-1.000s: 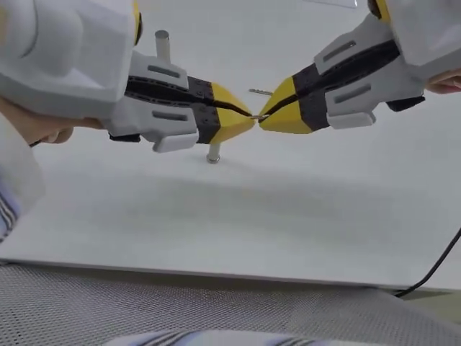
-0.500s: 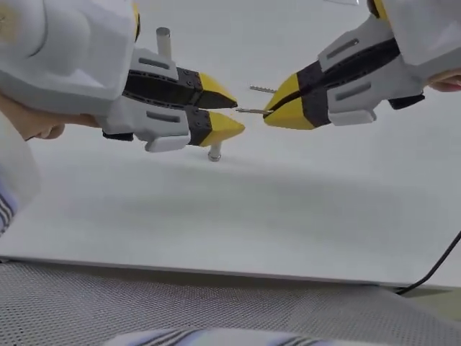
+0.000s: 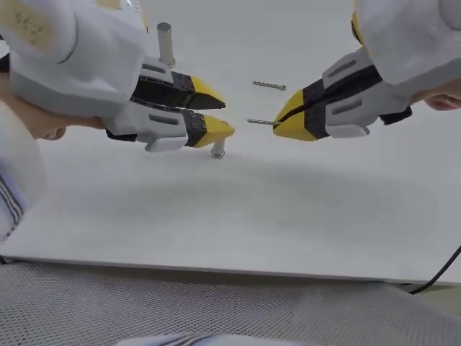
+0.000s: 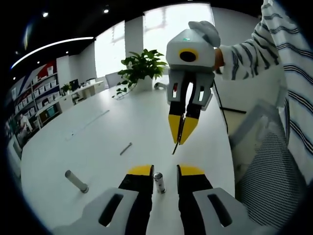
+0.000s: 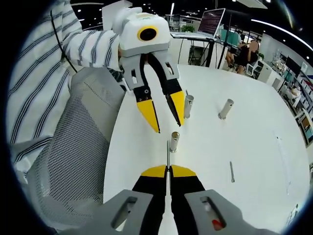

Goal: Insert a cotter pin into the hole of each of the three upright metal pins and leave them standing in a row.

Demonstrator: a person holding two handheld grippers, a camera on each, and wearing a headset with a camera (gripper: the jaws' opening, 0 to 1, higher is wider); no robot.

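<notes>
The tabletop (image 3: 288,216) is smooth, matt white. The upright pins (image 5: 174,141) on it are bare silvery metal with a dull sheen, as is the thin cotter pin (image 3: 259,122) in the right gripper (image 3: 279,124). That gripper and the left gripper (image 3: 227,117) have matt white plastic shells with black and yellow jaws; the sleeve (image 5: 44,63) is striped woven cloth and the chair (image 5: 73,161) is grey mesh.
</notes>
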